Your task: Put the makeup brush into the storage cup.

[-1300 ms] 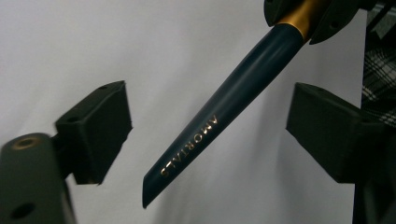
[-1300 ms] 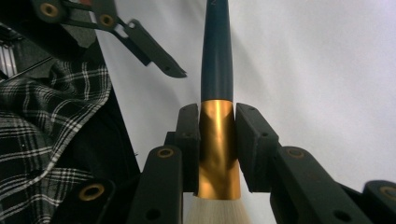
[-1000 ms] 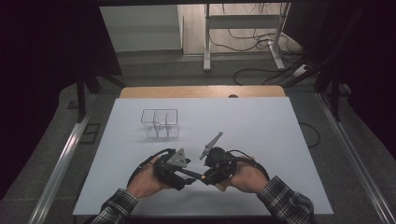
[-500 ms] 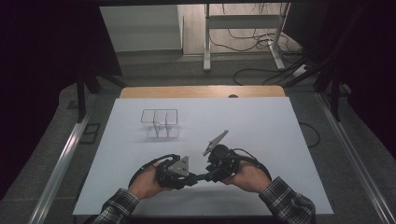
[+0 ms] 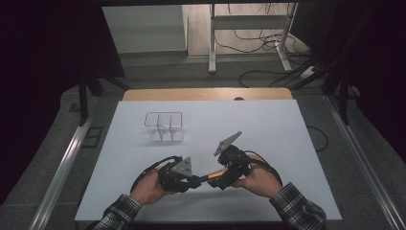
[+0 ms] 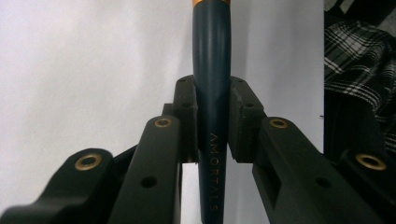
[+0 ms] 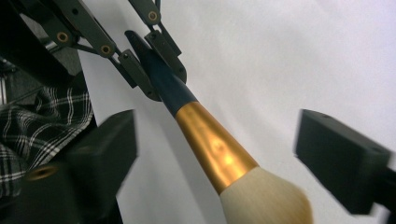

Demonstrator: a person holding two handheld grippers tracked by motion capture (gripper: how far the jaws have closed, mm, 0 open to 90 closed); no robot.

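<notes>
A makeup brush (image 5: pixel 214 175) with a dark blue handle, gold ferrule and cream bristles hangs just above the white table between both hands. My left gripper (image 6: pixel 212 112) is shut on the handle (image 6: pixel 212 70), its pads (image 6: pixel 187 112) pressing both sides. In the right gripper view that left gripper (image 7: pixel 156 60) clamps the far end of the handle. My right gripper (image 7: pixel 219 149) has just been opening: its jaws stand wide on either side of the ferrule (image 7: pixel 212 144) and bristles without touching them. In the high view the right gripper (image 5: pixel 219 181) faces the left gripper (image 5: pixel 194 181).
A clear divided organiser (image 5: pixel 164 126) stands on the white table sheet (image 5: pixel 268 124) behind the hands, to the left. A wooden strip (image 5: pixel 206 94) borders the far edge. Plaid sleeves come in from the bottom.
The left jaws have closed on the brush handle, and the right jaws have let go of the brush head. Both hands have stayed roughly in place.
</notes>
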